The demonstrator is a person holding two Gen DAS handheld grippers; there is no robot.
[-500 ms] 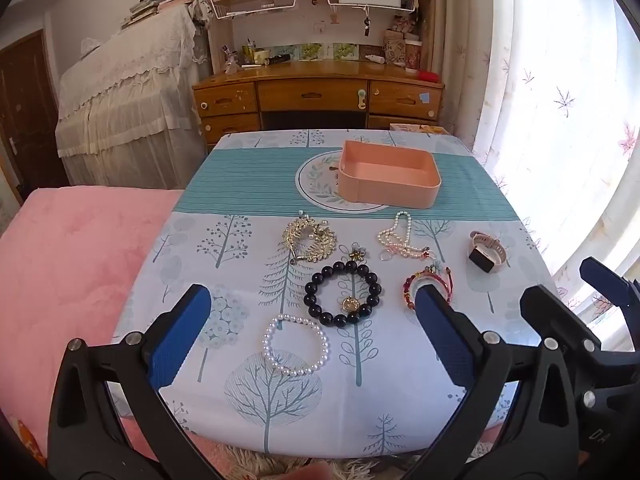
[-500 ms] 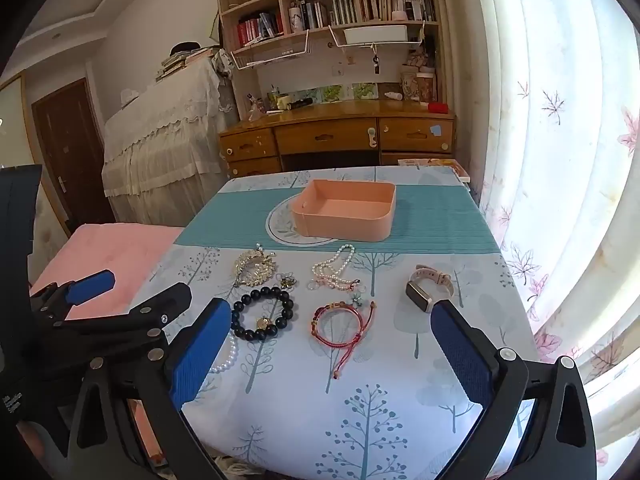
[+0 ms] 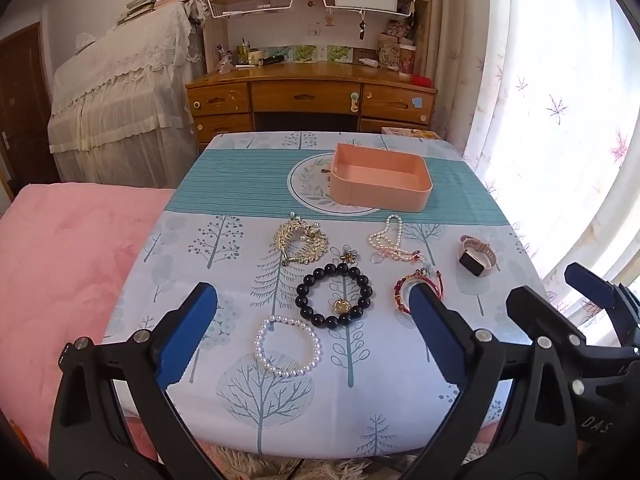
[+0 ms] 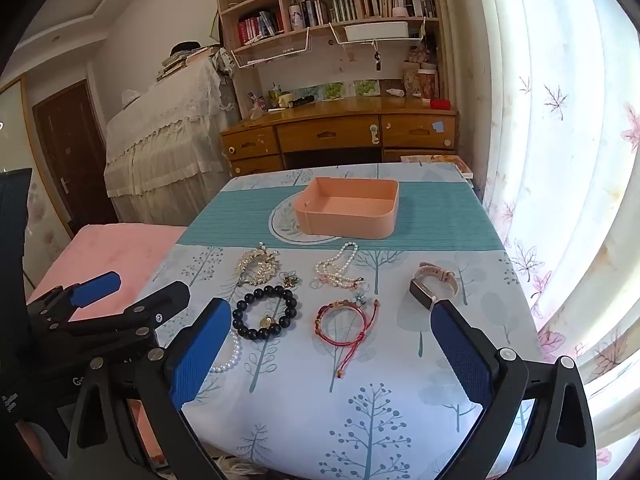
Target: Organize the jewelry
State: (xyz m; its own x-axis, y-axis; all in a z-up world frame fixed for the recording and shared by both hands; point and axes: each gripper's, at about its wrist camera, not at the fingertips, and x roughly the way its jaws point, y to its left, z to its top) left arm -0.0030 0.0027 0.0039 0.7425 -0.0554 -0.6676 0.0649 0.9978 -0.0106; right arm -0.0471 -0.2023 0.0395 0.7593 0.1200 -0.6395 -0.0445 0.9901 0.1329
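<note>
Pink plastic, the tray (image 3: 380,184) sits at twelve o'clock on the far half of my table, on the teal striped band of the tablecloth (image 3: 240,184), with nothing that I can see inside it. Nearer to me the jewelry lies spread on the tree-print part of the cloth. A black bead bracelet (image 3: 335,295) is at the centre. A white pearl bracelet (image 3: 287,346) lies at its seven o'clock, just beside it. A gold leaf piece (image 3: 301,242) is at its eleven o'clock, a pearl strand (image 3: 390,240) at its one o'clock, and a red cord bracelet (image 4: 344,318) at its three o'clock. A watch (image 4: 433,280) with a pale pink strap rests further out at two o'clock, near the curtain (image 4: 560,120).

My left gripper (image 3: 312,332) hangs over the near edge, jaws spread wide, holding nothing; the pearl bracelet lies between its blue pads (image 3: 188,336). My right gripper (image 4: 328,356) is just as wide and empty, with the red cord bracelet between its pads.

A wooden desk (image 3: 312,96) stands beyond the table at twelve o'clock.
</note>
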